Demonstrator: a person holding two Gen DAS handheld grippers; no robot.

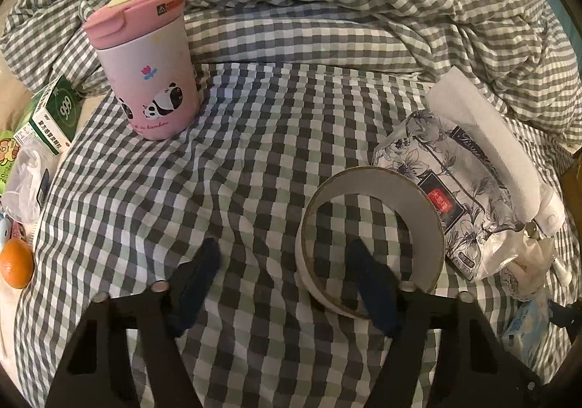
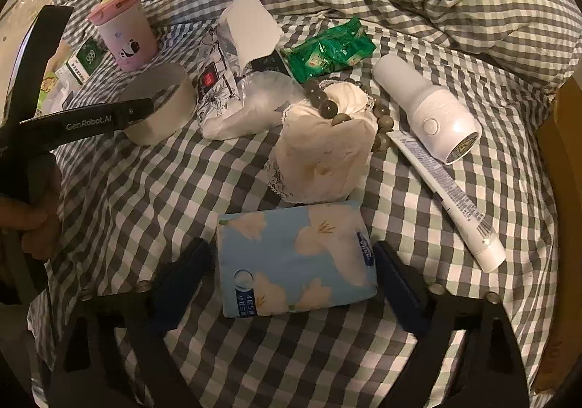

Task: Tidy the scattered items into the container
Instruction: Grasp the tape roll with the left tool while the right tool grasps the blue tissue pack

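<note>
Between the right hand-held gripper's [image 2: 291,273] spread fingers, blue tissue pack [image 2: 296,258] lies crosswise.

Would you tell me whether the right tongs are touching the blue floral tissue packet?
Apart: the right wrist view shows checked bedding between both open tongs and the blue floral tissue packet.

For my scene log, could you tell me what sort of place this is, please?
Most likely a bed in a bedroom: a rumpled checked duvet lies over a matching checked sheet, strewn with personal items such as a pink panda cup and tissue pack.
</note>
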